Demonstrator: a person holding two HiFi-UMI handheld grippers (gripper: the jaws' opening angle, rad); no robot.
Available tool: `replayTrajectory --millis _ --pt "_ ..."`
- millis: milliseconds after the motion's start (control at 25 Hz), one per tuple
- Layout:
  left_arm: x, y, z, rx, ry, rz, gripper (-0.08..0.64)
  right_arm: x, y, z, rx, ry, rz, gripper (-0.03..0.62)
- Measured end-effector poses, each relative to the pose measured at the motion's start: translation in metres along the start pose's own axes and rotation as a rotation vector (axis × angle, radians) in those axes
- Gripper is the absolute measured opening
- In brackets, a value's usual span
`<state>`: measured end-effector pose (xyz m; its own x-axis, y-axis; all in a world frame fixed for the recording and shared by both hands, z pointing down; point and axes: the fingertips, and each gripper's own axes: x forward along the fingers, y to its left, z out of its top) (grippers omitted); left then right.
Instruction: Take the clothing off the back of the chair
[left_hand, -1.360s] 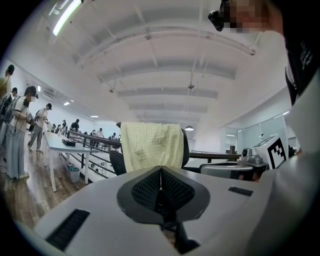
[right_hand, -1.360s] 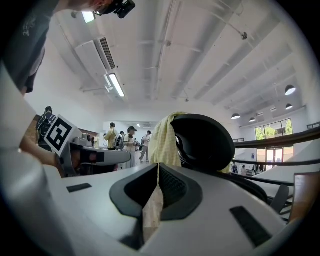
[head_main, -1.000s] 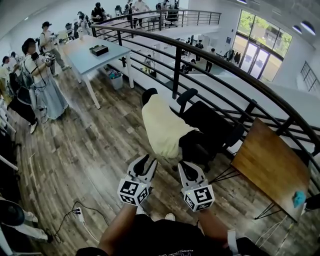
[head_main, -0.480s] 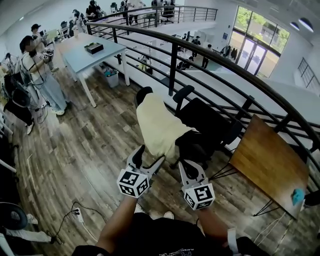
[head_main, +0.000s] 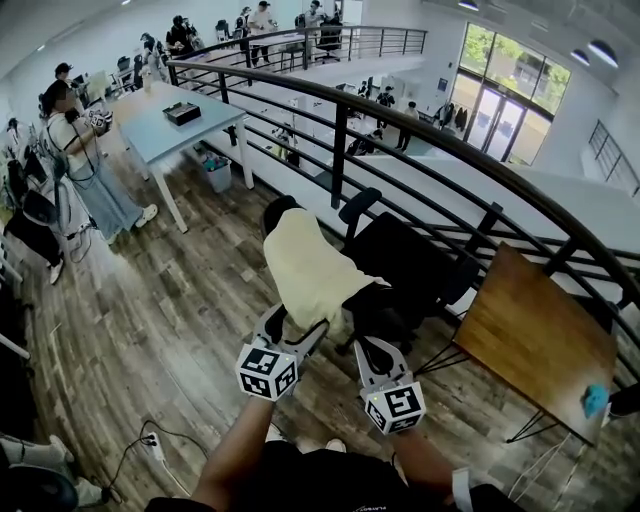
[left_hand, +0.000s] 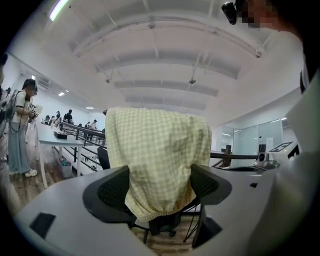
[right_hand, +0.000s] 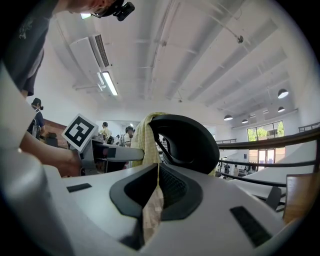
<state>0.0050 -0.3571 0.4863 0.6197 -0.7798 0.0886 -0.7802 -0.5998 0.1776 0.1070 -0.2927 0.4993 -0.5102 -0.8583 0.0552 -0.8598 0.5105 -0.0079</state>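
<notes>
– Where the plank floor (head_main: 150, 300) runs up to the black railing (head_main: 400, 130), what stands there, biggest first?
– Entry: pale table (head_main: 170, 125) far left with people (head_main: 85, 160) beside it. A wooden table (head_main: 540, 340) is at the right, close to the railing. Between the two stands a black office chair (head_main: 410, 260), its back turned toward the wearer of the head camera.
– And the clothing?
– The garment (head_main: 310, 270) is pale yellow with a fine check. It is draped over the chair's back and hangs down its rear face, with a gathered hem at the bottom. It is not off yet.
– State of the left gripper (head_main: 295, 325)?
– It sits at the garment's lower left edge. In its own view the jaws stand wide apart and have just been opening. The hem hangs between them, but the pads do not press on it. It holds nothing.
– And the right gripper (head_main: 372, 350)?
– At the lower right edge, near the seat. In its own view the jaws are closed together, with a thin fold of the yellow cloth running from the chair top into the slit between the pads. It is clamped on the garment.
– Smallest item?
– A marker cube (head_main: 267, 372) on each tool.
</notes>
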Motion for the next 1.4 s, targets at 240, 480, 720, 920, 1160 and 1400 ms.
replayTrajectory --millis 240,480,720,920,1160,1400 --pt "0.002 -0.001 0.006 0.002 0.001 -0.003 0.308 -0.005 -0.006 0.002 0.000 -0.002 -0.018 0.021" --pt "-0.004 0.003 0.012 0.039 -0.022 0.067 0.087 -0.010 -0.007 -0.004 0.007 0.003 -0.023 0.021" --pt "-0.008 0.003 0.015 0.057 -0.022 0.087 0.044 -0.010 -0.004 -0.001 0.003 0.001 -0.019 0.021" --pt "-0.018 0.001 0.010 0.065 -0.014 0.098 0.043 -0.011 0.000 0.000 0.001 -0.009 -0.015 0.021" --pt "-0.026 0.000 0.008 0.077 -0.008 0.113 0.040 -0.011 0.006 0.003 -0.006 -0.014 -0.006 0.021" --pt "-0.035 0.000 -0.002 0.070 -0.001 0.126 0.040 -0.013 0.006 0.001 -0.008 -0.018 -0.019 0.021"
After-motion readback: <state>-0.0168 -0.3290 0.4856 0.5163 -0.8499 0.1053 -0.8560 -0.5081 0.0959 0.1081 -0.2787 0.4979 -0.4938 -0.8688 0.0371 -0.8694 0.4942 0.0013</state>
